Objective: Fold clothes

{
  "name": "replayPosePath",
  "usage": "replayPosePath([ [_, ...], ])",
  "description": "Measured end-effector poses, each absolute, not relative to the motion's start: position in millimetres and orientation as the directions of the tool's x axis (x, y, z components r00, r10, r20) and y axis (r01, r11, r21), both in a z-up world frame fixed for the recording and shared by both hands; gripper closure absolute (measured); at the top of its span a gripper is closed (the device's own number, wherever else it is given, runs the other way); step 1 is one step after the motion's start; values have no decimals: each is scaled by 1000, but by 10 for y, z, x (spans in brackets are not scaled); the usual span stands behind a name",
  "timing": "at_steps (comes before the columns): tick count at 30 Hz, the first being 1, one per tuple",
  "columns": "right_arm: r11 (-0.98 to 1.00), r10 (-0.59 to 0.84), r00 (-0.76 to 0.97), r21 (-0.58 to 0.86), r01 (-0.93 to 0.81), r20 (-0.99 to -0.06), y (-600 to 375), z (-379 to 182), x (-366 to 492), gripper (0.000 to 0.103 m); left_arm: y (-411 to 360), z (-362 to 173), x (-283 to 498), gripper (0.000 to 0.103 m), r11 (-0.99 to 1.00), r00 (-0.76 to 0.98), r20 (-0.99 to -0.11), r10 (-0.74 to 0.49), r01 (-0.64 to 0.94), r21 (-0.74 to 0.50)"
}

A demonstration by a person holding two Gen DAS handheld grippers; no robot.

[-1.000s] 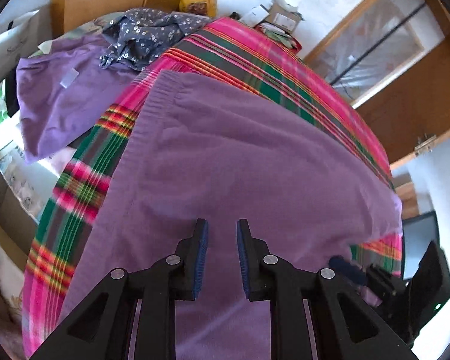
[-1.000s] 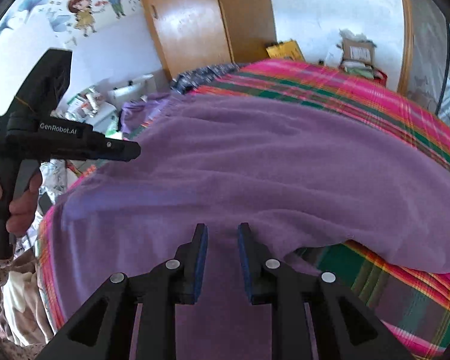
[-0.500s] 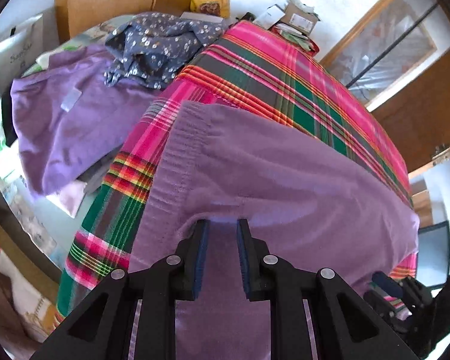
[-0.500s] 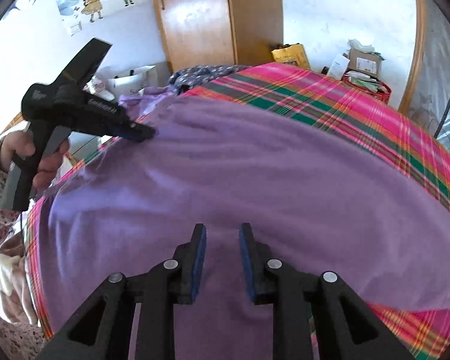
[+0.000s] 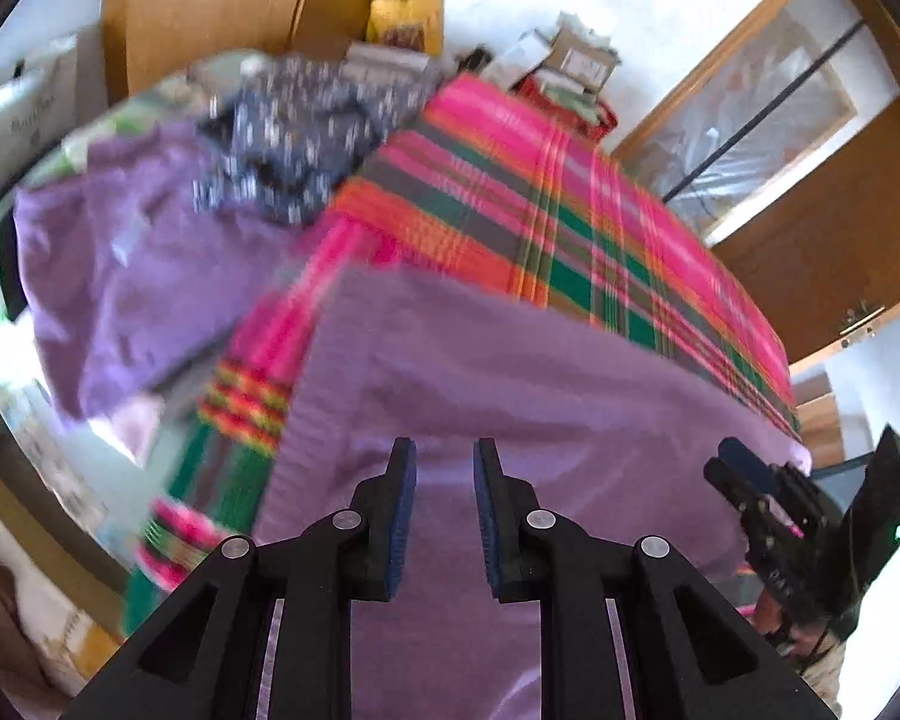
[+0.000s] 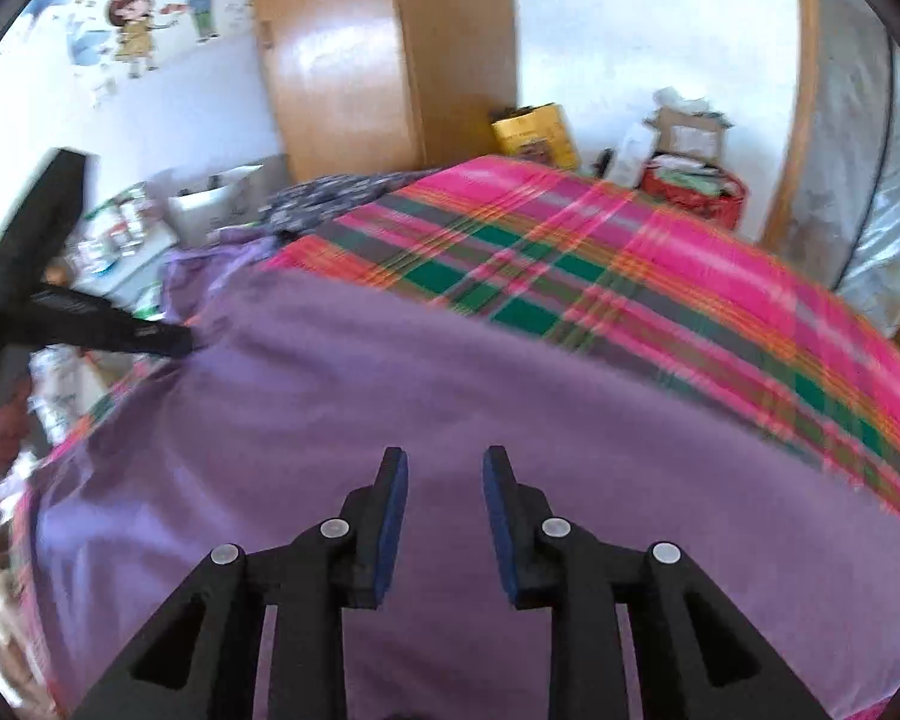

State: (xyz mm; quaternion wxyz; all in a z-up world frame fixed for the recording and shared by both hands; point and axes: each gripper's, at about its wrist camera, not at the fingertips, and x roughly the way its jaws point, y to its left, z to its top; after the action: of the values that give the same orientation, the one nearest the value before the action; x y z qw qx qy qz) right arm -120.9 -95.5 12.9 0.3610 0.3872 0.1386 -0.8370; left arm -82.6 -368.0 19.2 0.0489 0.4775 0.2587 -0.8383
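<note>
Jaws of both grippers — left gripper (image 5: 444, 516), right gripper (image 6: 444, 525) — stand apart, unclamped, above the purple garment (image 6: 426, 396).

Black grippers (image 5: 445, 468) w/ blue-padded fingers (image 6: 390, 516), silver screws.

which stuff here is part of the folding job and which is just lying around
Job in hand:
- large purple knit garment spread on the plaid blanket
- left gripper
- right gripper

Lying about:
- dark floral garment
- second purple garment
- yellow bag
- cardboard boxes
- wooden wardrobe
</note>
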Motion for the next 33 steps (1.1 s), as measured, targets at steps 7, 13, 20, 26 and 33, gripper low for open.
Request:
replayPosePath([
  [7,-661,-477,-455,-35,750,-752,-1116,155,-1531,72,-3658,251,-1254,83,-954,-509,-857,74,215,-211],
  [13,-619,-488,-407,-22,785,-772,-1297,103,-1684,65,-3417,182,-1564,83,-1000,-490,-872,-4,19,-6],
  [20,-617,-464,-374,-11,787,-803,-1380,-4,-1901,64,-3373,67,-1784,83,-993,-452,-891,-38,-85,86],
  [26,-589,-471,-329,14,808,-818,-1399,-78,-1973,64,-3317,-36,-1864,83,-974,-435,-897,-77,-160,161],
  [33,-570,-476,-303,26,821,-826,-1427,-145,-2043,60,-3228,-57,-1820,81,-932,-461,-882,-99,-267,244],
])
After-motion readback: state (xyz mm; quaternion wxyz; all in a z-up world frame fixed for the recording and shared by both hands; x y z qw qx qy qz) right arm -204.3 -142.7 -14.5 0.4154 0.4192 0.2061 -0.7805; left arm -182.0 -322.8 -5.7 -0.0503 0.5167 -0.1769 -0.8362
